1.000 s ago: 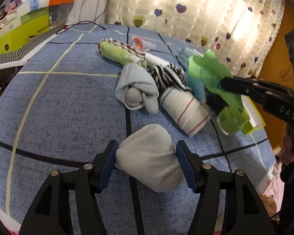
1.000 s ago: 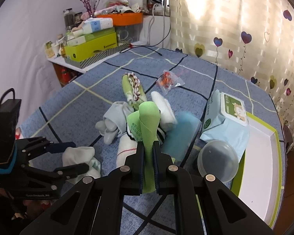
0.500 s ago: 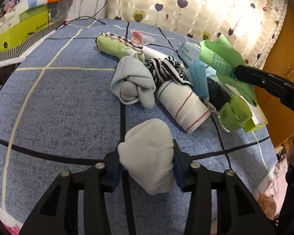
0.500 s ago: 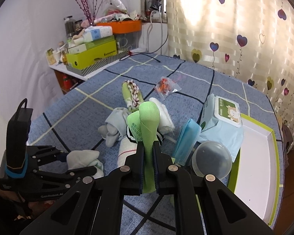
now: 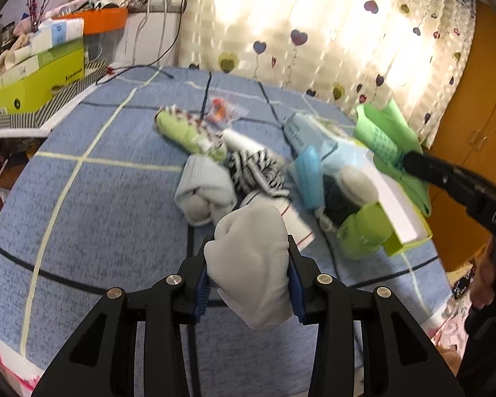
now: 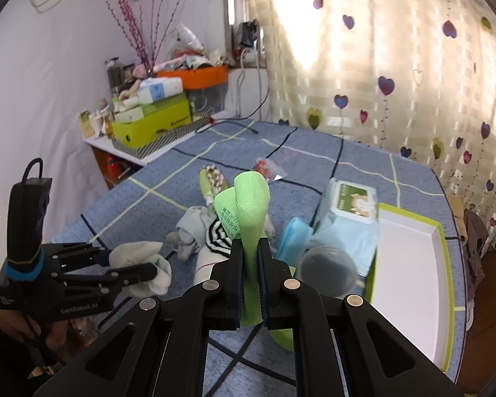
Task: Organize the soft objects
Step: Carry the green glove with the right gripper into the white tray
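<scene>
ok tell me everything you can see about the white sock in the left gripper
The white sock is a soft knit bundle, balled up, plain off-white with a fine ribbed weave. It sits between the left gripper, whose jaws are closing, with the blue pads pressing in its sides. Its bulk bulges above the pads and a lobe hangs below. In the right wrist view it looks lifted clear of the blue bedspread, touching nothing but the gripper.

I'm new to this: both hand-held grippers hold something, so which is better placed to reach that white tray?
Probably the right hand-held gripper: its green cloth hangs beside the white tray, while the left hand-held gripper holds a white sock further away.
</scene>
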Available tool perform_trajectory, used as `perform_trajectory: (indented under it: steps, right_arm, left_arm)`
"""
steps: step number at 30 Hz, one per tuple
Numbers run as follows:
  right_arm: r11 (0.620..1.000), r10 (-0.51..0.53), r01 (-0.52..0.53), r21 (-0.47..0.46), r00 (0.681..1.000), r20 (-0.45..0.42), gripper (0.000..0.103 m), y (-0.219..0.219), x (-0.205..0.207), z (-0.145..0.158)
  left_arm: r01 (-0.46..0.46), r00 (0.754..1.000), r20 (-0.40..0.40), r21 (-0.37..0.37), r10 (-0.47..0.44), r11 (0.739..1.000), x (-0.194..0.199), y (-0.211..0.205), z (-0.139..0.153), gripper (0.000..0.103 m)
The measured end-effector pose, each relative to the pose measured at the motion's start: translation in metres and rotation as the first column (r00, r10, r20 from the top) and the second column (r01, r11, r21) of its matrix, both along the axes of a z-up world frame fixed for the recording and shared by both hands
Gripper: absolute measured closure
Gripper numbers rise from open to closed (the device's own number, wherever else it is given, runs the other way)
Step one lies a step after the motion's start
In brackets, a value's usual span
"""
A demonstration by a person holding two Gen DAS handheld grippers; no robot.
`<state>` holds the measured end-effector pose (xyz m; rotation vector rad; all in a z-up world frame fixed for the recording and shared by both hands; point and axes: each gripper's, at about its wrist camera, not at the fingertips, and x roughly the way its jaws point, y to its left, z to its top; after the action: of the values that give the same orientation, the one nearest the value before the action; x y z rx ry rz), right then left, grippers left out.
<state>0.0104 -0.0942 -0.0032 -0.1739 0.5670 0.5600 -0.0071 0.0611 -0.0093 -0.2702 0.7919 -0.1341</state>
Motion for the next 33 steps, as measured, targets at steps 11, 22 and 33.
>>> perform_trajectory:
  steps: [11, 22, 33]
  right_arm:
    - [0.987, -0.137, 0.136, 0.083, 0.99, 0.013, 0.095, -0.071, 0.0, 0.009]
    - [0.956, -0.265, 0.265, 0.125, 0.964, -0.017, 0.095, -0.139, 0.015, 0.0]
    - [0.935, -0.324, 0.337, 0.11, 0.938, -0.119, 0.095, -0.18, 0.055, -0.037]
  left_arm:
    - [0.072, 0.996, 0.06, 0.003, -0.072, 0.997, 0.021, -0.041, 0.036, 0.063]
    - [0.175, 0.98, 0.095, 0.022, -0.177, 0.984, 0.054, -0.099, 0.061, 0.062]
    - [0.273, 0.959, 0.072, 0.039, -0.275, 0.961, 0.09, -0.165, 0.067, 0.062]
